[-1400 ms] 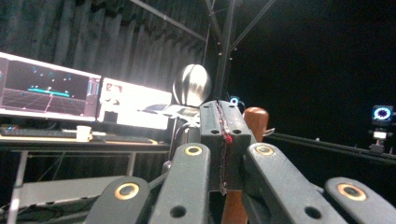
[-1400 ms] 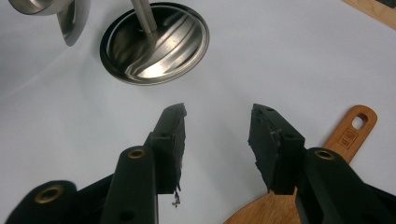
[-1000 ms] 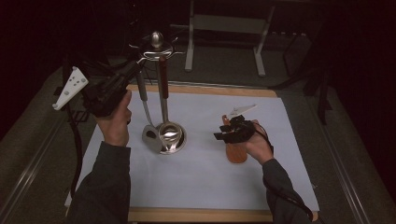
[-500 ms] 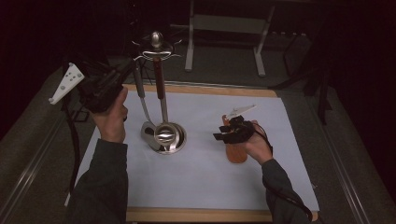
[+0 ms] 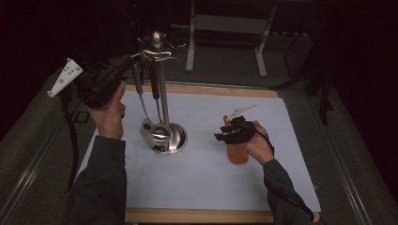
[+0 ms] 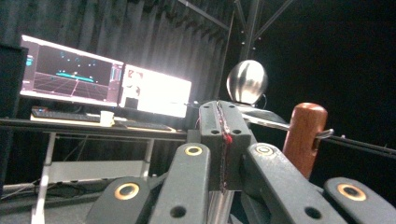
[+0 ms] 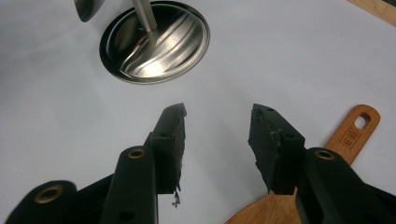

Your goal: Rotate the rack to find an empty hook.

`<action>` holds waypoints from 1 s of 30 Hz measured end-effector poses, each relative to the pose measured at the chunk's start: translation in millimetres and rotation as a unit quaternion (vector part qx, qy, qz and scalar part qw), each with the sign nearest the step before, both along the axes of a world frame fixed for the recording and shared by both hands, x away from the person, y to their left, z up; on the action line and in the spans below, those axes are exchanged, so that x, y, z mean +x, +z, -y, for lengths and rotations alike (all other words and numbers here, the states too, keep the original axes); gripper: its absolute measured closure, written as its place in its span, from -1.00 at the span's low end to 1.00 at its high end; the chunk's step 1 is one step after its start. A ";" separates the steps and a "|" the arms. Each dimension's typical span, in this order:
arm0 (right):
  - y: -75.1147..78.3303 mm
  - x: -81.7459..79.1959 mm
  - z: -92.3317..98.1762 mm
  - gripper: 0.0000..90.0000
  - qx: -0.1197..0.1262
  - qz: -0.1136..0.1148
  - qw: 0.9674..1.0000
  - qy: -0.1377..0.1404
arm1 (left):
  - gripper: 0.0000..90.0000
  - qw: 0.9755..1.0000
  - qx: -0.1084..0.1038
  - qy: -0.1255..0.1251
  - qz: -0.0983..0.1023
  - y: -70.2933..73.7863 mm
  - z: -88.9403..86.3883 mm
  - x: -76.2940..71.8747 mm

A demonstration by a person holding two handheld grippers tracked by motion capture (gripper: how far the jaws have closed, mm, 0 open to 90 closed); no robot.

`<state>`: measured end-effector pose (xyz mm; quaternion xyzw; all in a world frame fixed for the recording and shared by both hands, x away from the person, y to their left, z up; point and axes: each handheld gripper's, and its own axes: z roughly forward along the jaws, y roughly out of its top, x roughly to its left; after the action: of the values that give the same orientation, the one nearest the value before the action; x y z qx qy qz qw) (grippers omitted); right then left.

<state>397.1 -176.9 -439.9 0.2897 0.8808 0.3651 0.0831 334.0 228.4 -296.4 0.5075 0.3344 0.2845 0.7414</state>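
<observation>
At far left, the left gripper (image 5: pixel 123 64) is raised beside the steel utensil stand (image 5: pixel 162 93), jaws pressed together on nothing; two utensils hang from the stand, one wooden-handled (image 6: pixel 304 135), their lower ends hard to make out; on the white mat (image 5: pixel 202 178), the right gripper (image 7: pixel 217 119) stands wide, empty; one wooden spatula (image 7: pixel 348 137) lies just right, partly hidden.
</observation>
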 end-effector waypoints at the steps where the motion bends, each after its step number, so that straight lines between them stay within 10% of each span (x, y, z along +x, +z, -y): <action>1: 0.2 0.1 -0.1 0.24 0.000 0.000 1.000 0.000 | 1.00 1.000 0.001 0.002 -0.002 0.5 -0.2 0.9; 30: 0.9 1.3 3.4 0.23 -0.001 0.000 1.000 -0.003 | 1.00 1.000 -0.001 0.018 -0.020 3.9 -5.3 14.1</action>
<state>398.4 -180.3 -439.0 0.2920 0.8802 0.3645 0.0847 348.1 233.6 -292.5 0.5064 0.3586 0.2875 0.7297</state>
